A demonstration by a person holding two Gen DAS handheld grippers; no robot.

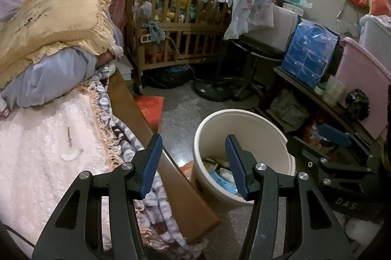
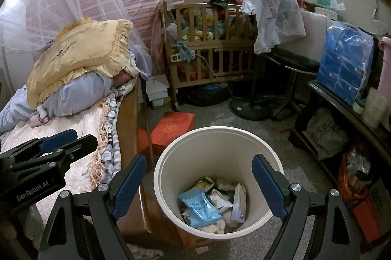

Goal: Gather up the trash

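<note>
A: Left tongs (image 1: pixel 194 166)?
B: Jaws apart, nothing between the blue pads. Held above the bed's wooden side board (image 1: pixel 136 108), pointing down toward floor and bin.

A: Right tongs (image 2: pixel 199 183)?
B: Spread wide, empty. Poised over the mouth of the bin, pads framing the rim in the right wrist view.

A: Trash bin (image 2: pixel 171 162)?
B: Round, white, plastic, upright on the speckled floor (image 2: pixel 268 123), just beside the bed frame. Also in the left wrist view (image 1: pixel 244 123), right of the side board.

A: Contents?
B: Light blue snack packet (image 2: pixel 199 207) on top, left of centre. White carton with a red and blue mark (image 2: pixel 238 206) leaning at the right. Crumpled white wrappers (image 2: pixel 220 201) between and beneath. All at the bottom, well under the rim.

A: On the bed?
B: Pale pink quilted cover (image 1: pixel 44 137) with a small white-handled item (image 1: pixel 70 147) lying flat on it; kind not discernible. Fringed patterned blanket (image 1: pixel 117 123) along the edge. Yellow frilled pillow (image 1: pixel 56 15) atop blue bedding (image 1: pixel 48 81).

A: Surroundings?
B: Red gift box (image 2: pixel 174 129) on the floor beyond the bin, against the bed. Wooden crib (image 2: pixel 210 45) stuffed with clothes at the back. Black stool (image 2: pixel 290 64) carrying a white plastic bag (image 2: pixel 276 13). Dark low shelf (image 2: pixel 330 103) at the right bearing a blue wrapped pack (image 2: pixel 344 64).
</note>
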